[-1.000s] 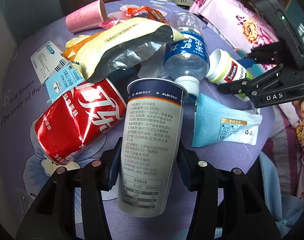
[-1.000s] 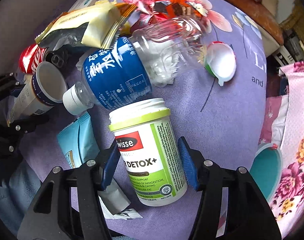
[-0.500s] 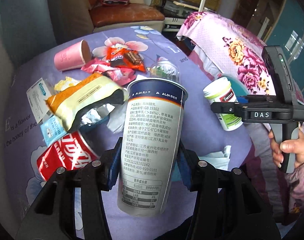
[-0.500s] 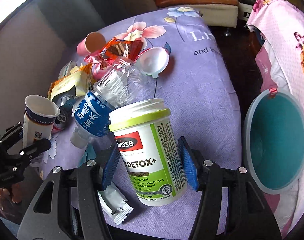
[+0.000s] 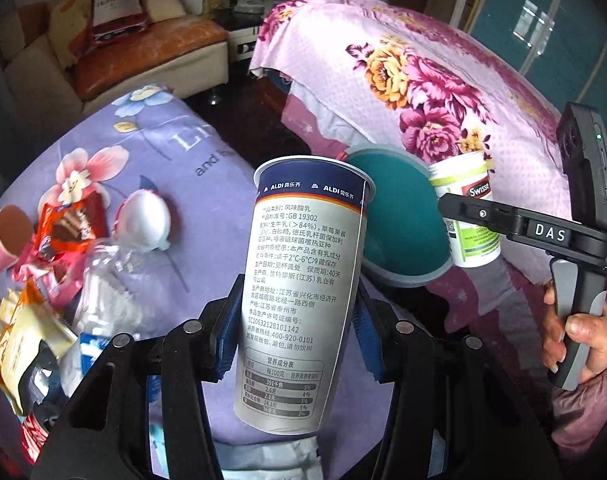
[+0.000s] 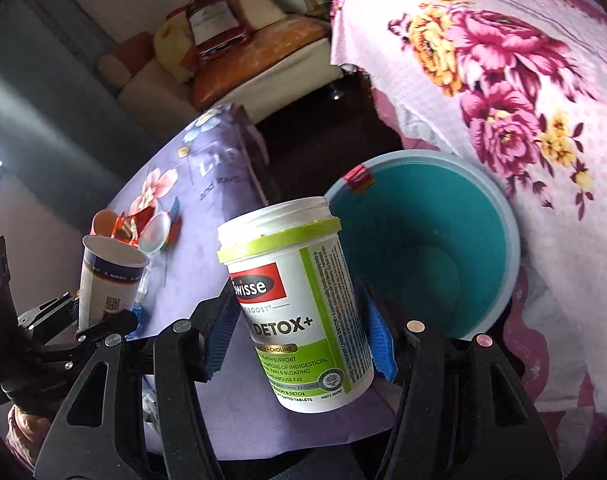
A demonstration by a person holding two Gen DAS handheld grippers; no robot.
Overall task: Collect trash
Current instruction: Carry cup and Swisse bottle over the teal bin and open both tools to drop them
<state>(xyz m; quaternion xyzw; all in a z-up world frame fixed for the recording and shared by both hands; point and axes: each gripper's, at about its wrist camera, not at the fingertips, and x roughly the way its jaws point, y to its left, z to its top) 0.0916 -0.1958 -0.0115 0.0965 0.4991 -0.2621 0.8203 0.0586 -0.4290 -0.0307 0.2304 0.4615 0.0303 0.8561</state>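
- My left claw (image 5: 295, 320) is clamped on the tall yoghurt cup (image 5: 299, 292), blue pads pressing its printed sides; the cup stands upright in the centre of the left wrist frame, open mouth up.
- My right claw (image 6: 299, 340) grips the white supplement bottle (image 6: 299, 312) with the green band, its lid on, tilted slightly left in the middle of the right wrist frame.
- The teal bin (image 6: 423, 256) sits right of centre in the right wrist frame, just behind the bottle, its mouth open toward me and a small red tag on its upper left rim.
- In the left wrist frame the bin (image 5: 399, 216) shows behind the cup's right shoulder, with the bottle (image 5: 465, 212) held over its right edge.
- A hand (image 5: 575, 340) holds the right claw's handle at the right edge of that frame.
- Left on the purple flowered counter (image 5: 175, 168), at the left of the frame: a pink cup (image 5: 5, 240) on its side, an orange wrapper (image 5: 67, 228), a white lid (image 5: 145, 222), a crushed clear bottle (image 5: 107, 288) and a yellow snack bag (image 5: 27, 340).
- A pink flowered cover (image 6: 503, 60) fills the upper right.
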